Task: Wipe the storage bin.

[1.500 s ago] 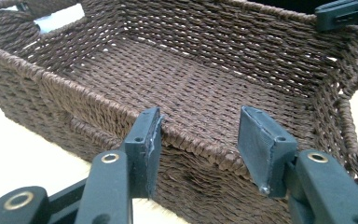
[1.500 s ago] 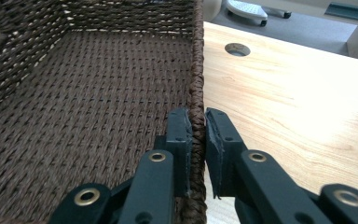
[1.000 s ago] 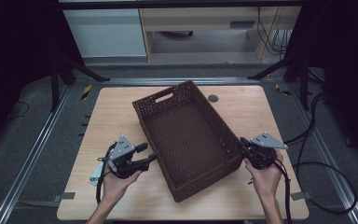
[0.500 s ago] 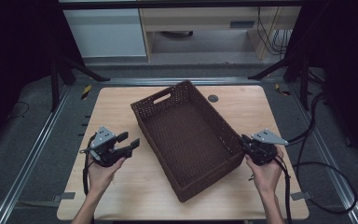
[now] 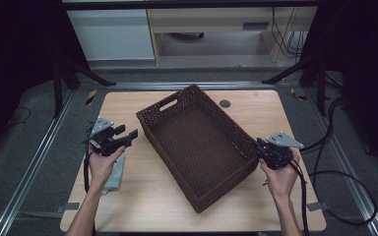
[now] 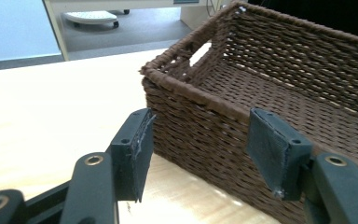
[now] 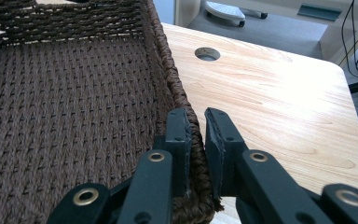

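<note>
Basket: the brown wicker basket is sitting empty in the middle of the counter, turned at a slant, its long axis running from the far-left corner with the handle slot toward the near-right corner.

Right tool: the right tool is gripping the basket's right long wall near its near end; in the right gripper view the two pads are pressing the woven rim from inside and outside, so the jaws are clamped on it.

Left tool: the left tool is hovering just off the basket's left long wall, not touching it; its jaws have just been opening and are standing wide apart with nothing between them.

Key relation: from the left tool the basket is lying straight ahead, its near corner and left wall facing the open pads; this hand is the free one and is nearest the handle end.

Next move, as a judgement: the left tool is probably lining up to close over the left rim, matching the right hand's hold.

Cloth: a pale folded cloth, or possibly paper, is lying under the left forearm.
</note>
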Motion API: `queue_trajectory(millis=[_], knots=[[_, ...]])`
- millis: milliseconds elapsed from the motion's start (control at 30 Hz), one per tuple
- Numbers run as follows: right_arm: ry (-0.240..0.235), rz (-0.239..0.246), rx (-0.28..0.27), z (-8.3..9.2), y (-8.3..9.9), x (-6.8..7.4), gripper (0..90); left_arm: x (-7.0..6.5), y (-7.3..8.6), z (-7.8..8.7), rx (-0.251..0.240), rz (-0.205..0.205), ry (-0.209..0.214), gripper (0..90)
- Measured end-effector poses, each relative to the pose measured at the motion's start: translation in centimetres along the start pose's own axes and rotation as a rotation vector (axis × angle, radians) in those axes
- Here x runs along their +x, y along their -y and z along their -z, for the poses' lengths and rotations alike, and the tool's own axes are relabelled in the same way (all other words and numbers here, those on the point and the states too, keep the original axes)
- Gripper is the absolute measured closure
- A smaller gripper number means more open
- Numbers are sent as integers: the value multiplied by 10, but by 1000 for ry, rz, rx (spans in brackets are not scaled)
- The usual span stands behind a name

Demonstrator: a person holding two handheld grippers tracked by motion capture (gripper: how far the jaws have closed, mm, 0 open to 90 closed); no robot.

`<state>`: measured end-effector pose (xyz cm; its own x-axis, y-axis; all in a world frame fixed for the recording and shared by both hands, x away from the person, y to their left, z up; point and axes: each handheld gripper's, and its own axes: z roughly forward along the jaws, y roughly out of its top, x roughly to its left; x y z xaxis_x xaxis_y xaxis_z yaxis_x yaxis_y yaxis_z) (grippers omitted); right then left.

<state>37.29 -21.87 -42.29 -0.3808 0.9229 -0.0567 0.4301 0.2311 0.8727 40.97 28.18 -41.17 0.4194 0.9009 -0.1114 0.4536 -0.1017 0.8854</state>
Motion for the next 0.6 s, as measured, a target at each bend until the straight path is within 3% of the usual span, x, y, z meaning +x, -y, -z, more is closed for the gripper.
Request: queue_trajectory(millis=[267,467,600], knots=[[34,21,3,-9,-6,-2,778,10,-11,-24,6,9,-1,398],[21,15,-28,-1,-7,0,641,14,-18,-53,29,-3,-11,405],[9,13,-58,9,-11,1,603,16,-17,-64,38,1,11,411]])
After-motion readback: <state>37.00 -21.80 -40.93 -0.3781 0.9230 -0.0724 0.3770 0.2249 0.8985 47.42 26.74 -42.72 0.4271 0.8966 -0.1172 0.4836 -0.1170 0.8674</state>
